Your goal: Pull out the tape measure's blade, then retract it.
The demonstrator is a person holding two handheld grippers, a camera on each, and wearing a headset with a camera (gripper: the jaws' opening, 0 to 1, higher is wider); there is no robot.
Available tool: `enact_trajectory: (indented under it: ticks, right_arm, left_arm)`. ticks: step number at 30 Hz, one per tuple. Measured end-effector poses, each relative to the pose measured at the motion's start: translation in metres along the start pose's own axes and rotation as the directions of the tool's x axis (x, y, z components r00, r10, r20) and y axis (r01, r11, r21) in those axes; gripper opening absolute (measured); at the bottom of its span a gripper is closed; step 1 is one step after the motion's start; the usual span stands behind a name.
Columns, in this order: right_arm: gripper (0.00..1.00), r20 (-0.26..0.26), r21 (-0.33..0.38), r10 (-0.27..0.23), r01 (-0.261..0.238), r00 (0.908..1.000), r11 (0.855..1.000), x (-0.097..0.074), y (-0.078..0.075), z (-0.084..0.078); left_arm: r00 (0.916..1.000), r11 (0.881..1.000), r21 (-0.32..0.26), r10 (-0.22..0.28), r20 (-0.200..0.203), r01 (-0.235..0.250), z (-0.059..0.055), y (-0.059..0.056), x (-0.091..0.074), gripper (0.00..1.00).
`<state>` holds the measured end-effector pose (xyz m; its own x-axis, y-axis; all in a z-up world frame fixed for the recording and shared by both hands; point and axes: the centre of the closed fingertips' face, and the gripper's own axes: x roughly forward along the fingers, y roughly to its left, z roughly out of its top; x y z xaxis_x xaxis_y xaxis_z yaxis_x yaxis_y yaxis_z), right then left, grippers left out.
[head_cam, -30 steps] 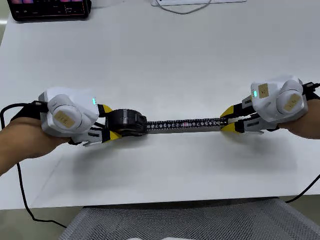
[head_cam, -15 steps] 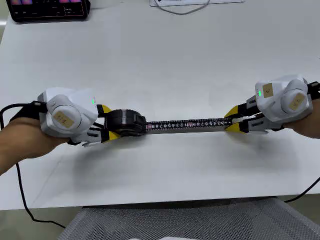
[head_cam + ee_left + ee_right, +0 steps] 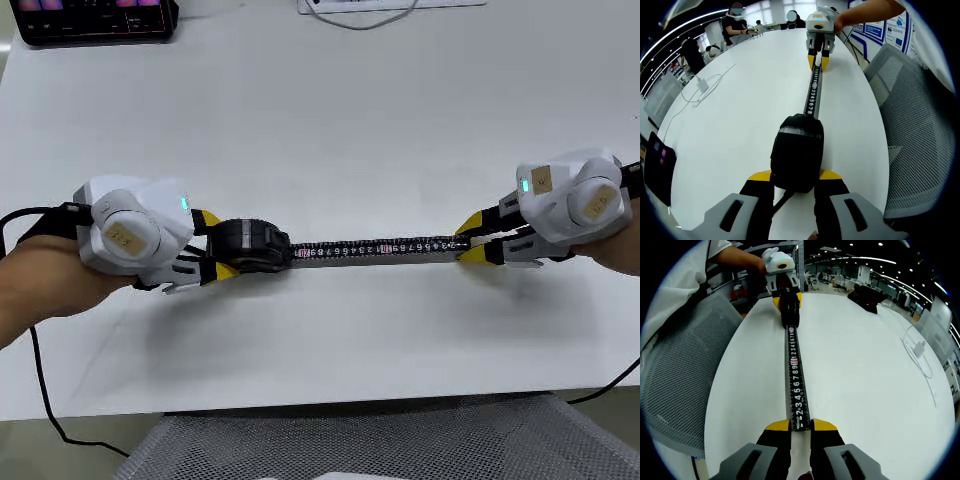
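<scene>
On the white tabletop (image 3: 350,130), left of centre in the head view, a black rounded plastic tape measure case (image 3: 250,245), clamped from both sides between the yellow-tipped jaws of the left gripper (image 3: 222,244). Rests low on the surface, strap end towards that gripper. Out of its mouth, a dark numbered blade (image 3: 380,247), stretched straight to the right, low along the table; cannot tell whether touching it. Pinched at its far end by the right gripper (image 3: 468,240), jaws narrowed almost together on the blade's tip, white digits running right up to the yellow tips in the right gripper view. Grippers well apart, facing each other along the blade. At the far edge, a dark device with pink keys (image 3: 90,15) and a white cable (image 3: 365,15); past the near edge, a grey mesh chair (image 3: 350,445)
</scene>
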<state>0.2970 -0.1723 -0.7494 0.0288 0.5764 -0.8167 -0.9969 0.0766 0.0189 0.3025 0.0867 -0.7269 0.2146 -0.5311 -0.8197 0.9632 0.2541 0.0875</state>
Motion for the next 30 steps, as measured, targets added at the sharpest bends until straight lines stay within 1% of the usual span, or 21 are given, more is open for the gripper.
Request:
enact_trajectory:
  ticks: [14,23,30]
  right_arm:
    - [0.10,-0.018,0.012,-0.003,0.003,0.9998,1.000,-0.011,-0.001,-0.015]
    - [0.10,-0.023,0.012,-0.008,0.009,0.9997,1.000,-0.011,-0.002,-0.016]
    - [0.11,-0.017,0.028,-0.013,0.013,0.9998,1.000,-0.011,-0.001,-0.015]
  left_arm:
    - [1.0000,1.000,0.003,0.001,-0.004,-0.001,0.000,0.000,0.000,0.25]
    - [0.9999,1.000,0.005,0.005,-0.012,-0.005,-0.001,0.000,0.001,0.26]
    - [0.9999,1.000,-0.003,0.008,-0.008,-0.008,0.001,-0.001,0.001,0.26]
